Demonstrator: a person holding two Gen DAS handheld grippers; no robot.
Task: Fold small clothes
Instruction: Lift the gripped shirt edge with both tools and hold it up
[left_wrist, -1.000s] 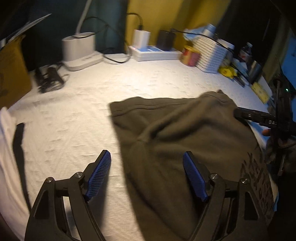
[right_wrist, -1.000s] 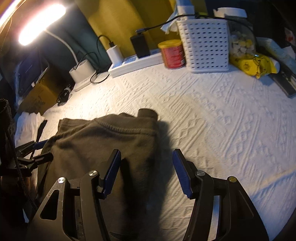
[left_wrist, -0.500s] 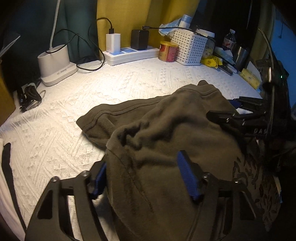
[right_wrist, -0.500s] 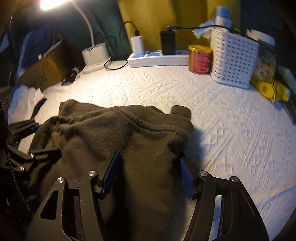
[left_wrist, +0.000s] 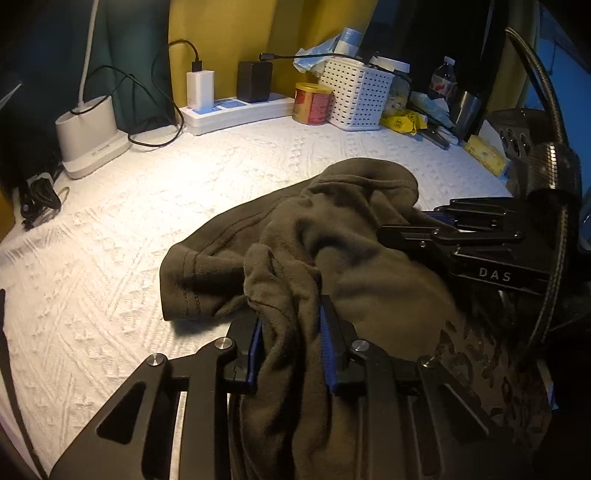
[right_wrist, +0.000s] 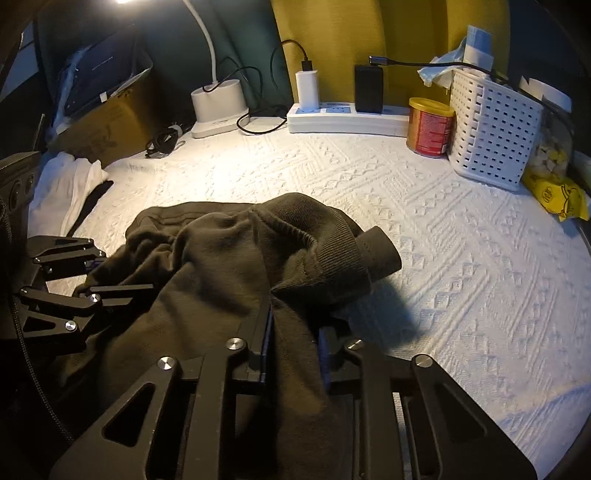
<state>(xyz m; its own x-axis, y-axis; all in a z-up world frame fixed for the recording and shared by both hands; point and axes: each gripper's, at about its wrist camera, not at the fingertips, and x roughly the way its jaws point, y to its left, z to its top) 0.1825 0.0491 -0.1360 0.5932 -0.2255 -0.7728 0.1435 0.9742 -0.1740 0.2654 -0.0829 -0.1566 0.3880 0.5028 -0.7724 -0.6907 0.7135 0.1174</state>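
Observation:
A dark olive garment (left_wrist: 332, 236) lies bunched on the white textured table cover (left_wrist: 147, 206); it also shows in the right wrist view (right_wrist: 229, 266). My left gripper (left_wrist: 291, 343) is shut on a fold of the garment at its near left part. My right gripper (right_wrist: 293, 343) is shut on the garment near its ribbed hem (right_wrist: 332, 240). Each gripper shows from the side in the other's view: the right one (left_wrist: 436, 225) and the left one (right_wrist: 92, 277). The garment's near end hangs toward me, hidden under the grippers.
At the back stand a lamp base (left_wrist: 88, 136), a power strip with chargers (left_wrist: 236, 110), a red can (left_wrist: 312, 103) and a white basket (left_wrist: 356, 96). A white cloth (right_wrist: 70, 184) and a cardboard box (right_wrist: 107, 125) are at the left. Yellow packets (right_wrist: 557, 192) lie right.
Both grippers moved forward over the garment and closed on it. The flat garment is now bunched and pulled up between them.

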